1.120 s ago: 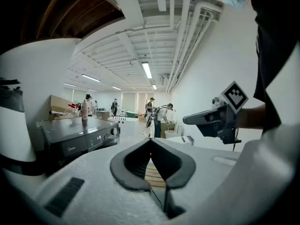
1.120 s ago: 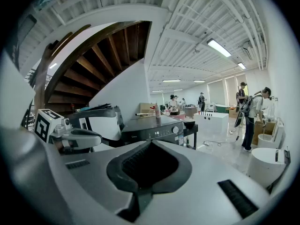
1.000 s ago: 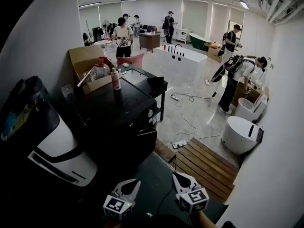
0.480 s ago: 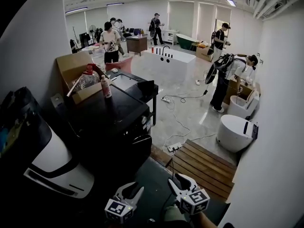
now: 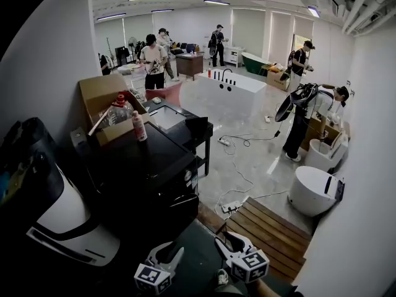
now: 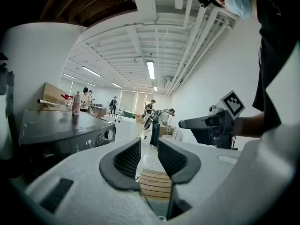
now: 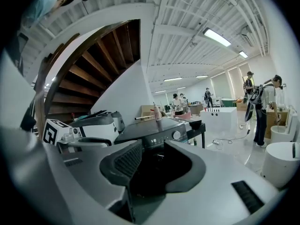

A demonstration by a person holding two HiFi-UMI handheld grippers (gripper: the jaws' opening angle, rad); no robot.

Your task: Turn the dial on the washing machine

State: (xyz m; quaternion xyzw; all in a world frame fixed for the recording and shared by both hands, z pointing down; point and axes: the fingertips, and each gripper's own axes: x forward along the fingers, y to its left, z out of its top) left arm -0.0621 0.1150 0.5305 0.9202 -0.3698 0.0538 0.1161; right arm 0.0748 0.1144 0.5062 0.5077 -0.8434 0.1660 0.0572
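The black washing machine [image 5: 145,166] stands at centre left in the head view, with its round silver dial [image 5: 188,177] on the front panel. The same dial [image 6: 109,134] sits at the panel's right end in the left gripper view and shows again as the dial [image 7: 176,135] in the right gripper view. My left gripper [image 5: 168,251] and right gripper [image 5: 229,240] hang low in front of the machine, well short of it. The left gripper [image 6: 149,156] is open and empty. The right gripper [image 7: 152,165] has just been opening and holds nothing.
A cardboard box [image 5: 102,101] with bottles and a pink bottle [image 5: 140,126] stand on the machine's top. A white appliance [image 5: 68,221] is at the left. A wooden platform [image 5: 269,228], a power strip [image 5: 234,206] with cables and a round white tub [image 5: 312,190] lie right. Several people stand behind.
The right gripper's jaws have parted from shut to open. Both grippers sit a little lower in the head view, and the view has shifted slightly round the washing machine.
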